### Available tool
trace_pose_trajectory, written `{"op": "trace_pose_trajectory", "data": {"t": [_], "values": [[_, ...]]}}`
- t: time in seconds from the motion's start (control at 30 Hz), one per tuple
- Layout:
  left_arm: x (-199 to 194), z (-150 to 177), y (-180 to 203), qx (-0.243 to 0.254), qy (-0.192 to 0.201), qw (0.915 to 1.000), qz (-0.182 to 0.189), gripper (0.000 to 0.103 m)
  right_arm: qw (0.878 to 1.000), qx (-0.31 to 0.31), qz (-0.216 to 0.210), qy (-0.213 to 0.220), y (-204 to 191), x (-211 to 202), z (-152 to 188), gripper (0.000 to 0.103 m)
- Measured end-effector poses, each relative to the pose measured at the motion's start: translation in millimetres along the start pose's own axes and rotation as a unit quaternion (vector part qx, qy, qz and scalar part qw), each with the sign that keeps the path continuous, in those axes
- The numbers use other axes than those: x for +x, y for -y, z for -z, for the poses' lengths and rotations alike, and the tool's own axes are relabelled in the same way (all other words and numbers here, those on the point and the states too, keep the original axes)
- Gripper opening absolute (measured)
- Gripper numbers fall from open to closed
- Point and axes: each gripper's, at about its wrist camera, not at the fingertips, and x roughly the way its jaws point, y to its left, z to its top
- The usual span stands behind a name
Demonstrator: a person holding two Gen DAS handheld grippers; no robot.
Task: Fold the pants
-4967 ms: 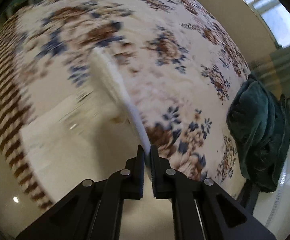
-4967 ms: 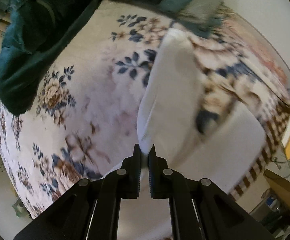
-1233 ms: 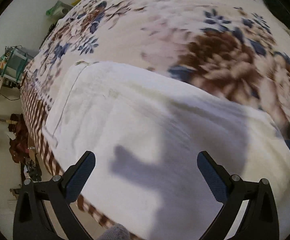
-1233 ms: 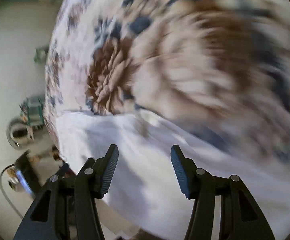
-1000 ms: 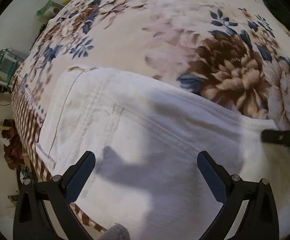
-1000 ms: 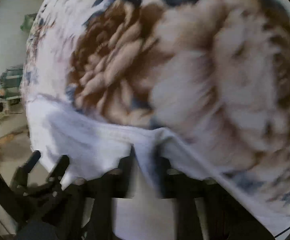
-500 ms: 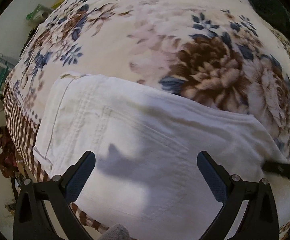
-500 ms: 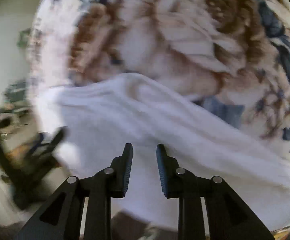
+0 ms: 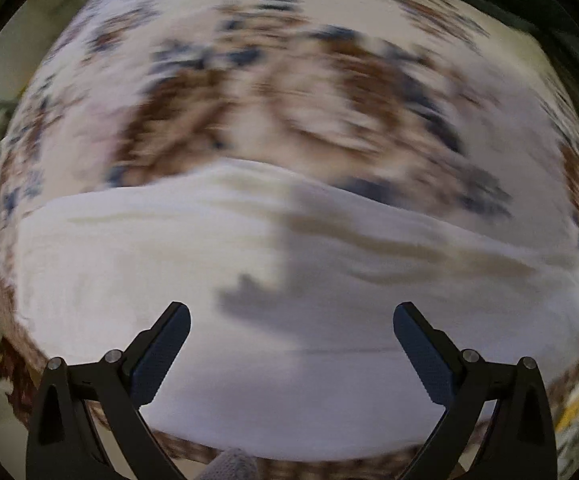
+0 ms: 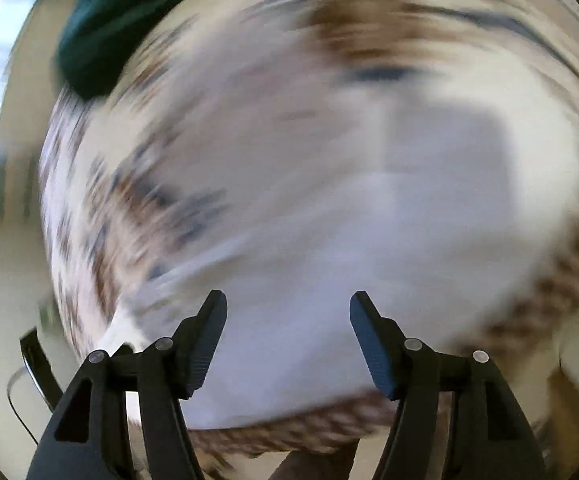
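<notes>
Both views were motion-blurred. One pair of white pants (image 9: 289,280) lay folded flat on the floral bedspread (image 9: 289,92), directly ahead of and beneath both tongs, near the checkered edge of the bed. The left tongs (image 9: 291,320) stood wide apart and held nothing, with the white cloth spanning the gap between their tips. The right tongs (image 10: 287,312) were likewise apart and empty above the same garment (image 10: 369,260). Beyond the right tongs, at the far left, one dark green blanket (image 10: 121,20) was bunched on the bed. The pants appeared to be soft, light cotton twill: limp enough to sag and crease, yet thick where layers stacked, so a firm pinch on a doubled edge or corner, rather than on the flat middle, would probably hold best. Count: one pair of pants, two tongs, one blanket.
</notes>
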Motion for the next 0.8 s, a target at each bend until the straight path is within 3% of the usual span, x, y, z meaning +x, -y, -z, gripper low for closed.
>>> {"op": "trace_pose_trajectory", "data": {"t": [0.07, 0.13, 0.17, 0.3, 0.47, 0.57, 0.67, 0.8], "values": [[4, 4, 38, 0.022, -0.012, 0.9995, 0.017, 0.103, 0.996, 0.080, -0.018, 0.022, 80, -18, -4, 0.067], [9, 9, 79, 0.047, -0.022, 0.9985, 0.016, 0.103, 0.990, 0.135, -0.036, 0.036, 132, -25, -8, 0.067], [13, 12, 96, 0.057, -0.031, 0.9977, 0.017, 0.103, 0.982, 0.169, -0.064, 0.044, 163, -26, -10, 0.067], [29, 18, 140, 0.074, -0.049, 0.9959, 0.016, 0.103, 0.965, 0.221, -0.123, 0.069, 220, -15, -21, 0.067], [60, 26, 168, 0.079, -0.082, 0.9935, 0.003, 0.103, 0.948, 0.225, -0.212, 0.078, 240, 8, -38, 0.067], [74, 25, 166, 0.063, -0.089, 0.9939, 0.010, 0.103, 0.936, 0.195, -0.272, 0.110, 224, 12, -39, 0.066], [83, 21, 156, 0.031, -0.088, 0.9951, 0.034, 0.103, 0.933, 0.181, -0.292, 0.110, 226, 18, -39, 0.066], [88, 20, 155, 0.024, -0.084, 0.9955, 0.035, 0.103, 0.926, 0.171, -0.323, 0.095, 226, 44, -44, 0.068]]}}
